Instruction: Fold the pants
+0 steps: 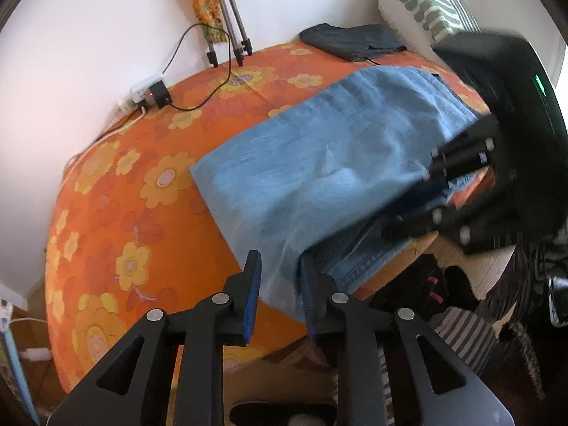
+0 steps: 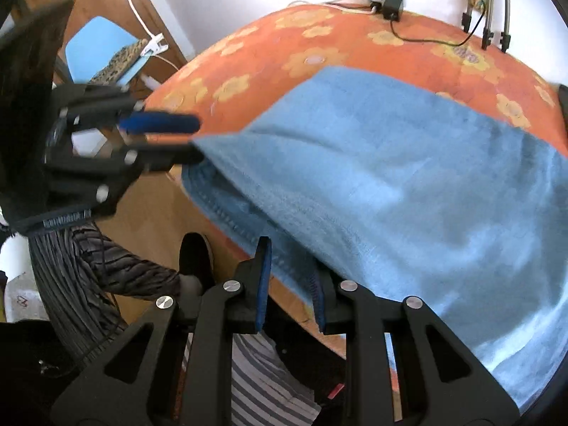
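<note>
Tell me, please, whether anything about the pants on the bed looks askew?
Yes: the blue pants lie diagonally, and their hemmed end hangs off the bed's edge near both open tools, left tool, right tool.

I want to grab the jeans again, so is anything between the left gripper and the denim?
Nothing visible does. The left gripper sits open at the near edge of the jeans, denim between its fingers. The right gripper is open at the same edge.

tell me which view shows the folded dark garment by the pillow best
The left wrist view. There the dark garment lies whole and unobstructed on the orange bedspread, beyond the blue pants and beside the striped pillow. The right wrist view catches at most a dark sliver at its right edge, too little to identify.
</note>
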`<state>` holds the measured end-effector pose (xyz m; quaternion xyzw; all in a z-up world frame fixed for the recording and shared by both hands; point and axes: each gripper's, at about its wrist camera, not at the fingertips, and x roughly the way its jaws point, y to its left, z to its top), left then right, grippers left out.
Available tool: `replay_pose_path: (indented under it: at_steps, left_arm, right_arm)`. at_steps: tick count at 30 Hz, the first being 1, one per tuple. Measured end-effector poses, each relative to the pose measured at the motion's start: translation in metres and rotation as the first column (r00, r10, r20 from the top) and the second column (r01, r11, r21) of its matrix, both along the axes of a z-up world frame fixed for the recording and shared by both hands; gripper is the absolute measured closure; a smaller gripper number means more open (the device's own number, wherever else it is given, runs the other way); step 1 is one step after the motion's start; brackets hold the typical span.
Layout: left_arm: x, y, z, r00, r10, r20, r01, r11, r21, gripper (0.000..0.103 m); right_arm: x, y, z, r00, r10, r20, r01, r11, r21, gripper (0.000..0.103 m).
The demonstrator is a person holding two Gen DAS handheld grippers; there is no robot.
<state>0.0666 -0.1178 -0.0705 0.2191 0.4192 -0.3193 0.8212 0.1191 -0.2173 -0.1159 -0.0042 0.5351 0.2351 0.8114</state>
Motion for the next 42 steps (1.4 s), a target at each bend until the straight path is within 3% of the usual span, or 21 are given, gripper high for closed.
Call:
replay_pose_path:
  at_steps: [4,6,11,15,17,18,19,20,24,29,32,34,36,37,39,42]
  left_arm:
    - [-0.024,-0.004,0.002,0.998,-0.066,0.003,0.066,0.997,-0.024,0.083]
    - [-0.036,-0.014,-0.006,0.995,-0.102,0.017,0.102,0.995,0.004,0.083]
    - [-0.03,-0.03,-0.025,0.997,-0.069,0.037,0.066,0.996,0.067,0.083]
    - [-0.022,-0.035,-0.041,0.992,-0.046,0.119,0.025,0.986,0.167,0.081]
    - [-0.017,-0.037,-0.051,0.993,-0.036,0.114,0.013,0.98,0.2,0.08]
    - [-0.015,-0.038,-0.055,0.992,-0.042,0.118,0.015,0.976,0.219,0.082]
    - [-0.016,-0.039,-0.057,0.991,-0.051,0.124,0.022,0.974,0.227,0.093]
    - [-0.015,-0.039,-0.058,0.99,-0.052,0.13,0.021,0.972,0.232,0.097]
    - [-0.007,-0.022,-0.039,0.994,0.003,0.11,-0.018,0.99,0.141,0.099]
    - [0.003,-0.009,-0.021,0.998,0.043,0.051,-0.046,0.997,0.063,0.1]
    - [-0.001,-0.01,-0.021,0.998,0.031,0.055,-0.035,0.997,0.067,0.1]
    - [-0.003,-0.01,-0.023,0.998,0.027,0.06,-0.031,0.997,0.074,0.101]
    - [0.002,-0.004,-0.024,0.998,0.048,0.034,-0.05,0.997,0.05,0.101]
    - [0.005,0.001,-0.024,0.998,0.059,0.012,-0.06,0.998,0.029,0.101]
    - [0.009,0.007,-0.023,0.997,0.074,-0.001,-0.074,0.997,0.01,0.101]
    - [0.003,0.006,-0.028,0.999,0.039,0.02,-0.04,0.998,0.055,0.101]
  right_arm:
    - [0.005,-0.011,0.006,1.0,-0.014,-0.013,0.014,0.999,0.03,0.08]
    - [0.006,-0.014,0.007,1.0,-0.021,-0.011,0.021,0.999,0.033,0.08]
    - [0.007,-0.017,0.012,0.999,-0.038,-0.006,0.038,0.998,0.043,0.08]
    - [0.008,-0.018,0.011,0.999,-0.031,-0.015,0.031,0.998,0.047,0.08]
    - [0.009,-0.019,0.01,0.999,-0.034,-0.018,0.035,0.998,0.054,0.08]
    - [0.009,-0.019,0.009,0.999,-0.034,-0.02,0.035,0.998,0.058,0.08]
    - [0.009,-0.019,0.008,0.999,-0.033,-0.022,0.034,0.998,0.058,0.08]
    - [0.008,-0.019,0.008,0.999,-0.028,-0.021,0.029,0.998,0.054,0.08]
    - [0.002,-0.017,0.006,0.999,0.022,-0.038,-0.02,0.998,0.057,0.08]
    - [-0.005,-0.002,-0.01,0.997,0.067,-0.031,-0.068,0.997,-0.048,0.079]
    - [-0.004,0.006,-0.017,0.997,0.071,0.002,-0.07,0.99,-0.126,0.081]
    - [-0.006,0.013,-0.022,0.996,0.094,0.003,-0.092,0.983,-0.156,0.095]
    - [-0.011,0.017,-0.023,0.993,0.116,0.002,-0.115,0.982,-0.15,0.1]
    - [-0.015,0.02,-0.021,0.989,0.146,-0.031,-0.148,0.985,-0.084,0.1]
    - [-0.024,0.027,-0.015,0.986,0.169,0.004,-0.168,0.98,-0.107,0.1]
    - [-0.022,0.028,-0.02,0.983,0.179,-0.026,-0.181,0.975,-0.128,0.098]
